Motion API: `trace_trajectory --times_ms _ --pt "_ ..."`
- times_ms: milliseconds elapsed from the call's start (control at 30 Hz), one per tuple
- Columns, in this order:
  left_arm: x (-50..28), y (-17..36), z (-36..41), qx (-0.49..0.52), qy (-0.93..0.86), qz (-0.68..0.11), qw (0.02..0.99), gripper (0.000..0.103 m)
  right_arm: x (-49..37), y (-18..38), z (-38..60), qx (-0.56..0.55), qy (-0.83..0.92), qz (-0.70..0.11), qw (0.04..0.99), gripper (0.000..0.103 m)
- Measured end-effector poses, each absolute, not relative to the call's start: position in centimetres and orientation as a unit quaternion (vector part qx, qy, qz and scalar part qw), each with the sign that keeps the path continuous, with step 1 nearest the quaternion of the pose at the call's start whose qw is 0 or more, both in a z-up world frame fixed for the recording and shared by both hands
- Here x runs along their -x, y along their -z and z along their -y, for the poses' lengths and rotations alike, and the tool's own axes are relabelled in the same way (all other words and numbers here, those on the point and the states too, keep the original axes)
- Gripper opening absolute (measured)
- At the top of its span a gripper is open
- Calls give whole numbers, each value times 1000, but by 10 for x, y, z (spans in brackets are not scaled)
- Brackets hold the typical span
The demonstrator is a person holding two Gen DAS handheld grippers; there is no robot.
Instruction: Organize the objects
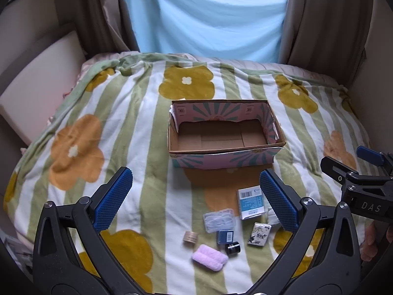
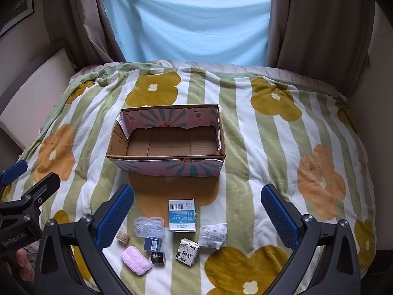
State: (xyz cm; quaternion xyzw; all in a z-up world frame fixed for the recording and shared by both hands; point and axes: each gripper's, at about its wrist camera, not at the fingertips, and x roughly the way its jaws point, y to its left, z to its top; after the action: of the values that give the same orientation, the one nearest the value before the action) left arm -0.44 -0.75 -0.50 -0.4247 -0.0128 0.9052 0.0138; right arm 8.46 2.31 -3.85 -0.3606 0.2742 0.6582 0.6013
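Both grippers are hovering over the blanket (image 2: 245, 127), the left gripper (image 1: 194, 199) and right gripper (image 2: 196, 211) each spreading wide, pinching nothing. The box (image 2: 167, 164) is sitting mid-bed, bare blanket lying on all its sides. The small items, among them a carton (image 2: 182, 215), pink cloth (image 2: 135, 260) and jar (image 2: 157, 257), are clustering near the bed's near edge, apart from the box.

Open left tongs (image 1: 195, 200), empty cardboard box (image 1: 224, 158), small items (image 1: 235, 226) on blanket (image 1: 137, 127)

The left claw's finger (image 1: 277, 199) hides most of the patterned pouch (image 2: 213, 234).
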Motion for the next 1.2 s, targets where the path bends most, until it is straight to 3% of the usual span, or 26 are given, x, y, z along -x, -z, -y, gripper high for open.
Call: trace_trajectory --times_ms 1200 --pt "-2 -3 23 413 -910 24 11 103 -72 25 -18 346 -667 -270 602 102"
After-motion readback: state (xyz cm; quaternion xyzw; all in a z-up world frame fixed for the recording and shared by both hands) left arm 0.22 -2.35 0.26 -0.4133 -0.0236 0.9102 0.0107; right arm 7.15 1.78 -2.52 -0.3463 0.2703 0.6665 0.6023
